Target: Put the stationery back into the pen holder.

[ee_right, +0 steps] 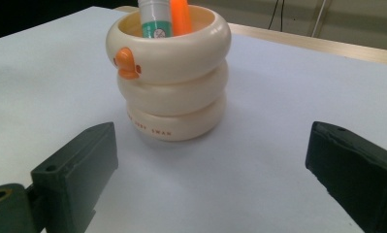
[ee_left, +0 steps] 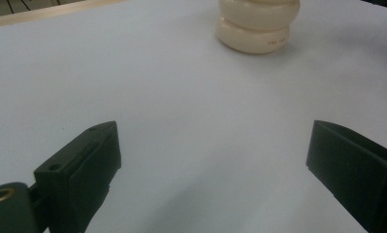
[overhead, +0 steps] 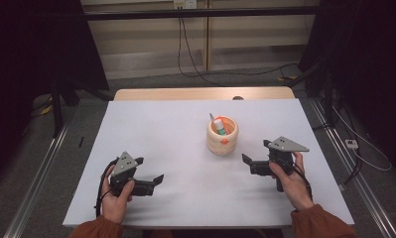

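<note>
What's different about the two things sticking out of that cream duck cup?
The green-labelled tube is white with a printed green band, while the orange marker is plain bright orange. In the high view the tube pokes up past the rim of the cup, leaning left; the marker barely clears it. Both stand side by side in the same cup.

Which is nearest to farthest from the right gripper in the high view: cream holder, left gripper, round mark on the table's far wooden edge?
1. Cream holder: just left of and slightly beyond the right gripper, mid-table.
2. Round mark: on the table's far wooden strip, beyond the holder.
3. Left gripper: across the table, near the front left.
</note>
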`<state>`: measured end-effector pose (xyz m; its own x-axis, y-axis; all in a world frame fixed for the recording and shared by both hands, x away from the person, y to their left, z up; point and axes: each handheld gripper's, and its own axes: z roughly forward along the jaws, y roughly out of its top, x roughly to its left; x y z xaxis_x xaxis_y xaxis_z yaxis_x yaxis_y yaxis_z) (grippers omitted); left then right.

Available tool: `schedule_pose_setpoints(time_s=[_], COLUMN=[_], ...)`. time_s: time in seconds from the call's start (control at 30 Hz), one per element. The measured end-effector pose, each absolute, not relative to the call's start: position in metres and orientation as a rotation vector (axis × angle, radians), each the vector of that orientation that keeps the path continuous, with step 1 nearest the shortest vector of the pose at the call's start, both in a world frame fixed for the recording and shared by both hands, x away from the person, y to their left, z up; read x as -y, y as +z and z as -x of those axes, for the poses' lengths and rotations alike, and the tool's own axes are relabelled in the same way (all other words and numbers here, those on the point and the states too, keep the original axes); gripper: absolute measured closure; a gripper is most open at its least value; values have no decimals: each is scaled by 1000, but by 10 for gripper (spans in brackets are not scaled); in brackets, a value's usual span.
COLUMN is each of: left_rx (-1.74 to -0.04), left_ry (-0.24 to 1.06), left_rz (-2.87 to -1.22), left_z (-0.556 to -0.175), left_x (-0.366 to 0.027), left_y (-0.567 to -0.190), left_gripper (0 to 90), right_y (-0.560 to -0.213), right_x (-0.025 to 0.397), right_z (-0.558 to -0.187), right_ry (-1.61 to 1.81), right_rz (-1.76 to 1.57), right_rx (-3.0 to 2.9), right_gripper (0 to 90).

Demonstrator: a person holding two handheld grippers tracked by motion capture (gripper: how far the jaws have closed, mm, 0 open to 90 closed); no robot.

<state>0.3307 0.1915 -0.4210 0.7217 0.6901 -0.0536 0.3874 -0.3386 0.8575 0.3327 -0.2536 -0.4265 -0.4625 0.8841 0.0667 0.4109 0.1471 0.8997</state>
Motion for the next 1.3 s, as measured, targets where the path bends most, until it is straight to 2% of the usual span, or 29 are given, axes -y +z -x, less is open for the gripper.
schedule_pose_setpoints(time_s=[1.3], left_rx=[-827], left_ry=[401], left_rz=[-1959], left_z=[-323], left_x=[-194], left_y=[-420], left_gripper=[53], right_y=[-449], right_x=[307], right_z=[-286], right_ry=[1229], right_rz=[-1326], right_rx=[-1885], right_gripper=[46])
